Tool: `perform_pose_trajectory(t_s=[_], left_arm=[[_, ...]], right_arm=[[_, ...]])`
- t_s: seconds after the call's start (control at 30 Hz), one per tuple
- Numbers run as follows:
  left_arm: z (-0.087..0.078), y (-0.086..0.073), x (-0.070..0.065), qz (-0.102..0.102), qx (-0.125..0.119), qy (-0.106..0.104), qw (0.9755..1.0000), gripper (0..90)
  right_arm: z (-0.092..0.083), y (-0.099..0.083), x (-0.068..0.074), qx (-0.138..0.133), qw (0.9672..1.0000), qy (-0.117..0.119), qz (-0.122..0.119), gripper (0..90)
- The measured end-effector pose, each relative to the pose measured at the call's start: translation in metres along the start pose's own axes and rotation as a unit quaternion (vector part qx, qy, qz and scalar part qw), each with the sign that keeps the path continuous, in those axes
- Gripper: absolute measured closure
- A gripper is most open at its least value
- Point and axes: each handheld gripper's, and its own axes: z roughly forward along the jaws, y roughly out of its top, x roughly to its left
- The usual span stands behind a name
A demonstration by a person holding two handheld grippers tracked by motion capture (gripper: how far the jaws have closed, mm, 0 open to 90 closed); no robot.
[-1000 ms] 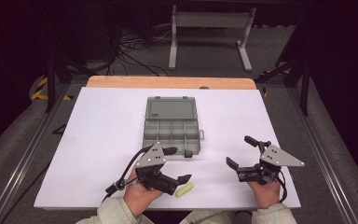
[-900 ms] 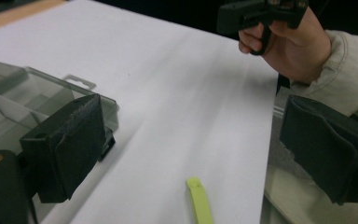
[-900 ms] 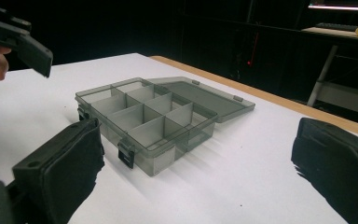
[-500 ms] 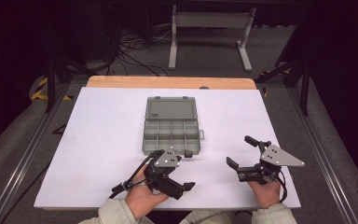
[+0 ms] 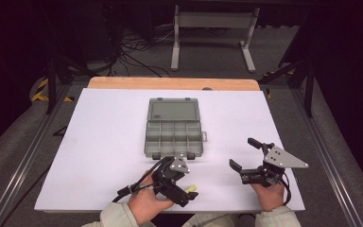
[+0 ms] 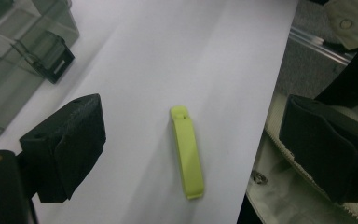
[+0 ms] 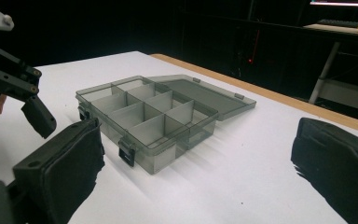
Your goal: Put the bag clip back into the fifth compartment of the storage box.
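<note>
One yellow-green clip (image 6: pixel 187 151), one compartment box (image 5: pixel 174 134), two tools.

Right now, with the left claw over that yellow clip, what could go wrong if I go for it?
The clip lies flat close to the table's near edge, so a nudge from the left claw might push it off. Lying so low, it could also slip out between the wide-open jaws. The open box sits close ahead, so a forward swing may bump it.

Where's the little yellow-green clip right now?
The yellow-green clip lies flat on the white table near its front edge, between the open jaws of the left gripper, just in front of the open compartment box.
</note>
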Motion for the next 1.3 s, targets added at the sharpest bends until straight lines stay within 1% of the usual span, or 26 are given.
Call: perform_pose_trajectory(t_s=[0.13, 0.17, 0.27, 0.3, 0.43, 0.47, 0.5, 0.57, 0.73, 0.8, 0.83, 0.87, 0.93, 0.97, 1.0, 1.03, 1.07, 1.1, 1.13, 1.17, 1.2, 1.3], left_arm=[[0.004, 0.0, -0.001, 0.001, 0.021, 0.003, 0.9998, 8.1], [0.005, 0.0, -0.001, 0.008, 0.026, 0.001, 0.9996, 8.1], [0.009, 0.0, -0.002, 0.008, 0.042, 0.004, 0.9991, 8.1], [0.011, 0.0, -0.002, 0.007, 0.047, -0.001, 0.9989, 8.0], [0.016, 0.0, -0.001, 0.009, 0.068, -0.001, 0.9977, 8.0], [0.016, 0.0, -0.001, 0.009, 0.068, -0.001, 0.9977, 8.0], [0.017, -0.001, -0.002, 0.006, 0.079, 0.0, 0.9968, 8.0], [0.02, -0.001, -0.001, 0.007, 0.087, -0.001, 0.9962, 8.9], [0.025, -0.001, -0.003, 0.007, 0.11, 0.01, 0.9938, 11.5], [0.026, -0.002, -0.003, 0.011, 0.119, 0.016, 0.9927, 12.8], [0.027, -0.002, -0.002, 0.01, 0.121, 0.015, 0.9925, 13.9], [0.027, -0.002, -0.003, 0.01, 0.124, 0.018, 0.992, 15.1], [0.028, -0.002, -0.003, 0.005, 0.122, 0.02, 0.9923, 17.2], [0.028, -0.002, -0.003, 0.005, 0.124, 0.021, 0.992, 18.8], [0.028, -0.002, -0.004, 0.005, 0.123, 0.022, 0.9921, 21.0], [0.028, -0.002, -0.004, 0.008, 0.12, 0.031, 0.9922, 23.6], [0.028, -0.002, -0.004, 0.008, 0.12, 0.031, 0.9922, 28.6], [0.028, -0.002, -0.004, 0.005, 0.118, 0.035, 0.9924, 28.6], [0.028, -0.002, -0.004, -0.002, 0.115, 0.037, 0.9926, 35.1], [0.028, -0.002, -0.004, -0.002, 0.115, 0.037, 0.9926, 38.2], [0.028, -0.002, -0.004, -0.003, 0.113, 0.038, 0.9929, 38.2], [0.028, -0.002, -0.004, -0.008, 0.118, 0.035, 0.9924, 44.9]], right_arm=[[0.0, 0.0, 0.0, 0.0, 1.0, 0.001, -0.001, 2.2], [0.0, 0.0, 0.0, -0.001, 1.0, 0.001, -0.001, 2.2], [0.0, 0.0, 0.0, 0.0, 1.0, 0.001, 0.0, 2.2], [0.0, 0.0, 0.0, 0.002, 1.0, 0.001, 0.002, 2.2], [0.0, 0.0, 0.0, 0.002, 1.0, 0.002, 0.002, 2.2], [0.0, 0.0, 0.0, 0.002, 1.0, 0.002, 0.002, 2.2], [0.0, 0.0, 0.0, 0.001, 1.0, 0.002, 0.002, 2.2], [0.0, 0.0, 0.0, 0.002, 1.0, 0.003, 0.002, 2.2], [0.001, 0.0, 0.0, 0.003, 1.0, 0.003, 0.001, 2.2], [0.0, 0.0, 0.0, 0.002, 1.0, 0.003, 0.002, 2.2], [0.001, 0.0, 0.0, 0.003, 1.0, 0.004, 0.002, 2.3], [0.001, 0.0, 0.0, 0.002, 1.0, 0.004, 0.002, 2.3], [0.001, 0.0, 0.0, 0.003, 1.0, 0.006, 0.002, 2.3], [0.001, 0.0, 0.0, 0.003, 1.0, 0.006, 0.002, 2.3], [0.001, 0.0, 0.0, 0.003, 1.0, 0.006, 0.002, 2.3], [0.001, 0.0, 0.0, 0.003, 1.0, 0.006, 0.002, 2.3], [0.001, 0.0, 0.0, 0.003, 1.0, 0.005, 0.002, 2.4], [0.001, 0.0, 0.0, 0.003, 1.0, 0.005, 0.002, 2.4], [0.001, 0.0, 0.0, 0.003, 1.0, 0.006, 0.001, 2.4], [0.001, 0.0, 0.0, 0.003, 1.0, 0.006, 0.001, 2.4], [0.001, 0.0, 0.0, 0.003, 1.0, 0.006, 0.001, 2.4], [0.001, 0.0, 0.0, 0.003, 1.0, 0.008, 0.001, 2.5]])
